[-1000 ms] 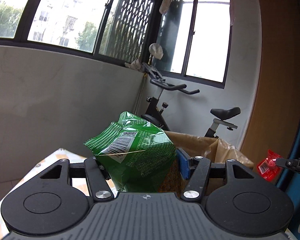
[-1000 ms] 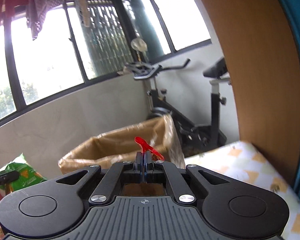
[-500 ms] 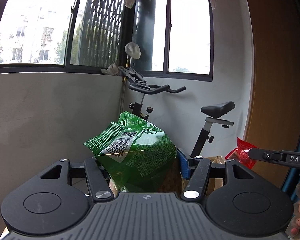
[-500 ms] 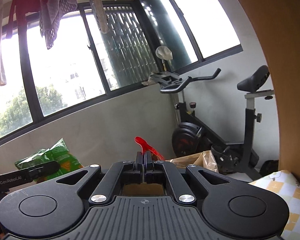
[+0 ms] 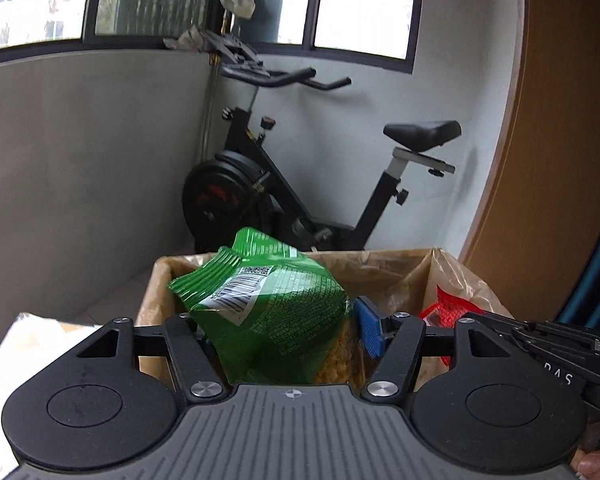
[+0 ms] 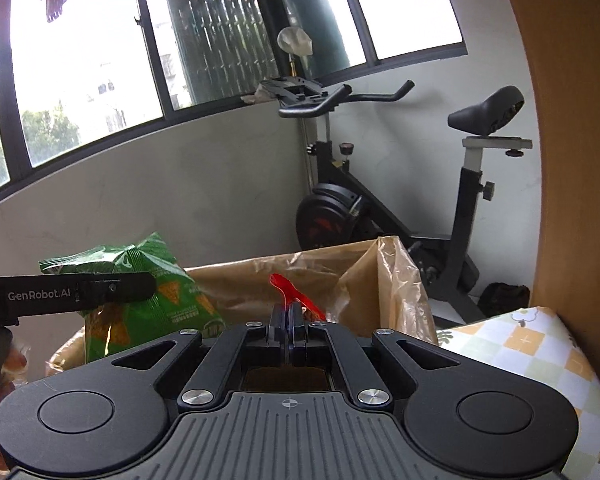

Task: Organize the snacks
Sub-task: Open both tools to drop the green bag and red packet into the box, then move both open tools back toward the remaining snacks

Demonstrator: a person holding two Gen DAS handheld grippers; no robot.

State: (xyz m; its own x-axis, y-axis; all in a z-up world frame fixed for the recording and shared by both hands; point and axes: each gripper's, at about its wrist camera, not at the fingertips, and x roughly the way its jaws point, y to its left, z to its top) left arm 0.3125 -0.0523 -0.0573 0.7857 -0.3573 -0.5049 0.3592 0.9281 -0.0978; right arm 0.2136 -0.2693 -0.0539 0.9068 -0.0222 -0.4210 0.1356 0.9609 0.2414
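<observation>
Gripping a crinkled green chip bag point(image 5: 268, 312), the left hand-held gripper point(image 5: 284, 328) hangs over the plastic-lined cardboard box point(image 5: 384, 268); the right hand-held gripper point(image 6: 287, 314) pinches a red snack packet point(image 6: 290, 294) beside it.

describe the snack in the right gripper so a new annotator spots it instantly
Find the black exercise bike in the corner; in front of it stands a cardboard box lined with tan plastic. Over the box, the right gripper pinches a small red packet by its edge. Its neighbour, the green chip bag in the left gripper, is far bigger.
</observation>
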